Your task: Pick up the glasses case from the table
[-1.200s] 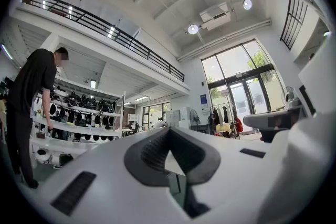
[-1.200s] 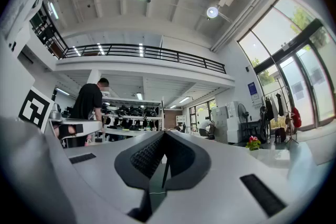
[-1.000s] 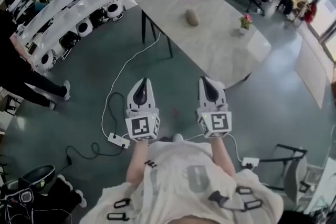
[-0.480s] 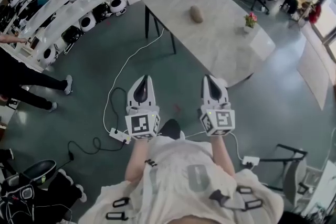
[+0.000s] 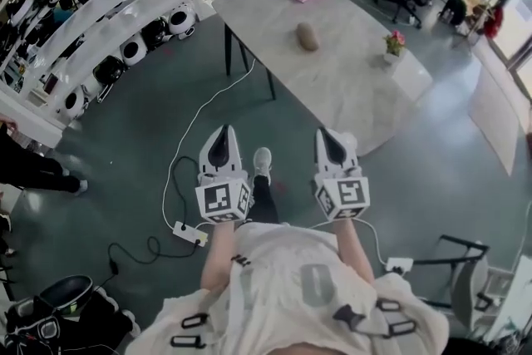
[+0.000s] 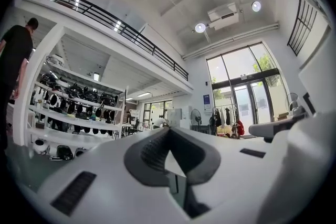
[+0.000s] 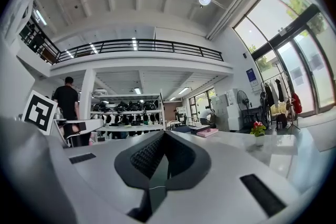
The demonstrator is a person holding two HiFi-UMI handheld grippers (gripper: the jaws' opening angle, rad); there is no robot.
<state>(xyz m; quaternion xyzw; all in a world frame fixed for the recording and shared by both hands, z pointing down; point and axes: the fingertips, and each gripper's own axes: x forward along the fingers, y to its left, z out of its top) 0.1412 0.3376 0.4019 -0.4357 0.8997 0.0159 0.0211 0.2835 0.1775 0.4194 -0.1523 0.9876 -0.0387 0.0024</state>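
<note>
The left hand-held gripper [image 5: 221, 147] and the right hand-held gripper [image 5: 331, 144] both have their jaws pressed together on nothing. They are held level above the floor, short of the tabletop [image 5: 357, 87]. This looks like the approach step; next, get closer and open one. The glasses case [image 5: 307, 36], a brown rounded oval, lies toward twelve o'clock, mid-tabletop, well apart from both.

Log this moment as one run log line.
phase: pre-grasp | left tool: shut, empty | right tool: shut, empty | glasses case: on table, untouched
</note>
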